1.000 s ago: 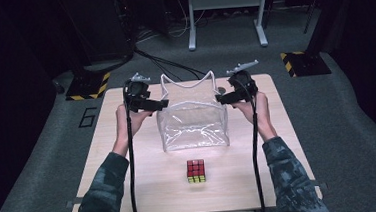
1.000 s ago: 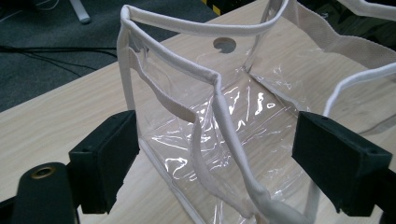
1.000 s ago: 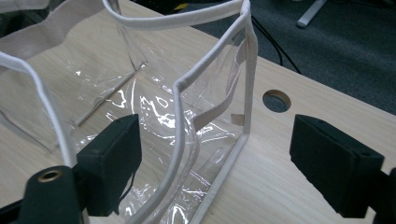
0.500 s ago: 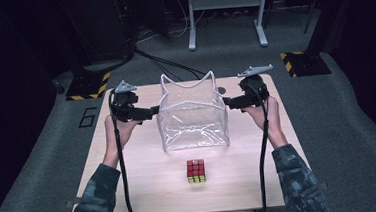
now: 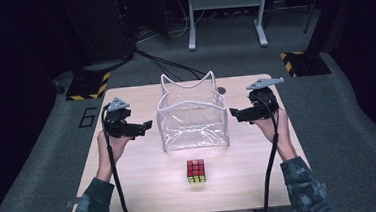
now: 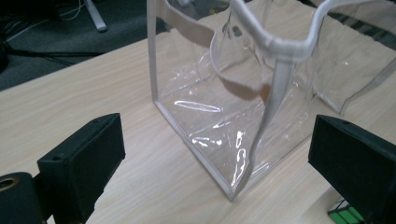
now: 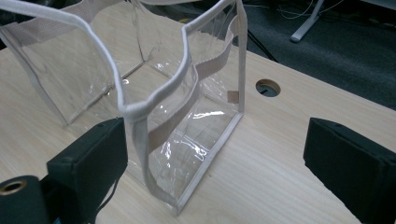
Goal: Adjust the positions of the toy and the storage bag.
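From the high view, my left gripper (image 5: 145, 127) and right gripper (image 5: 235, 114) sit on either side of the clear bag (image 5: 193, 116), apart from it; both sets of jaws have just been opening and now stand wide with nothing between them. The bag stands upright, mouth open, near the far edge of the table (image 5: 131, 190); the cube (image 5: 196, 170) lies in front of it, toward the near edge.

In the left gripper view, the bag (image 6: 219, 116) leans on soft walls, its white rim (image 6: 275, 44) sagging inward. I judge it could fold or tip if I brush it while turning toward the cube (image 6: 344, 215), which peeks out by my jaw.

In the right gripper view, the bag's corner seam (image 7: 210, 154) is just beside my jaw. A careless sweep here could drag the bag toward the table's edge, or collapse its mouth so the cube won't drop in cleanly.
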